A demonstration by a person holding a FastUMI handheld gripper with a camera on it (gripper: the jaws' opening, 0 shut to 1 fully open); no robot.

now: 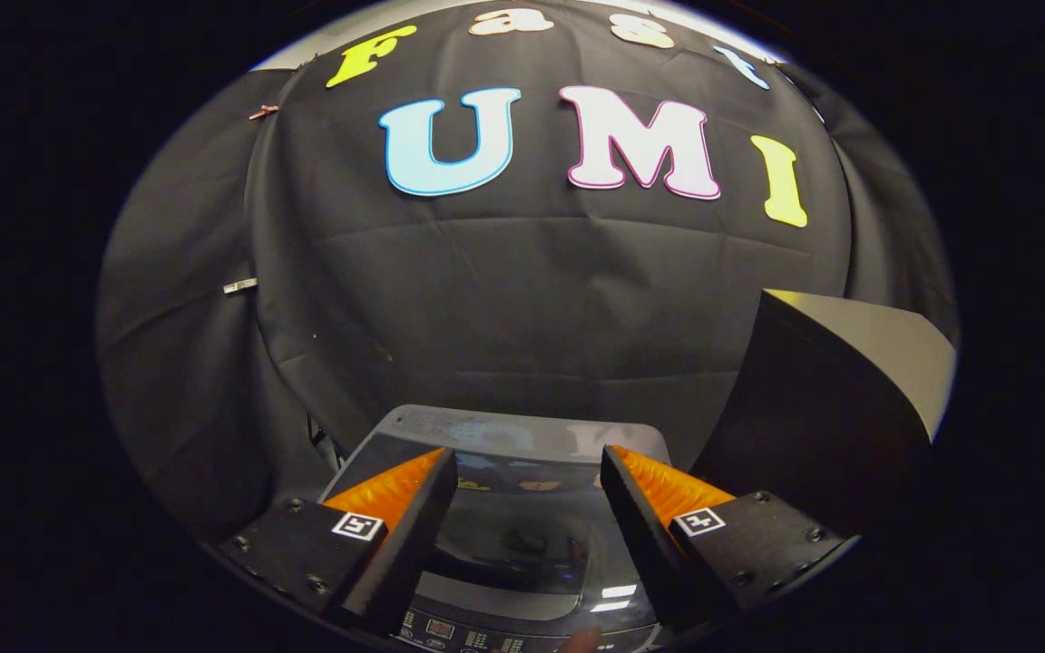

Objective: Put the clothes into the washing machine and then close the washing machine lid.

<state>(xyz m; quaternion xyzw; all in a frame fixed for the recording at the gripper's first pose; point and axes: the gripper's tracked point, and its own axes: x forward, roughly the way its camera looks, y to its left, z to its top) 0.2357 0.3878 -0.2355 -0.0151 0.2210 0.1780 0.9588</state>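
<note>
A grey top-loading washing machine (522, 426) stands below and just ahead of my gripper (527, 467). Its dark glossy lid (522, 535) lies flat and closed, and it reflects the wall. The control panel (486, 635) runs along the machine's near edge, under the fingers. My two fingers are spread wide above the lid with nothing between them, so the gripper is open. A fingertip of a person's hand (584, 640) touches the near edge of the control panel.
A dark box-like block with a pale top (831, 390) stands to the right of the machine, close beyond the right finger. Black cloth hangs as a wall right behind the machine, with a small clip (239, 287) on it at the left.
</note>
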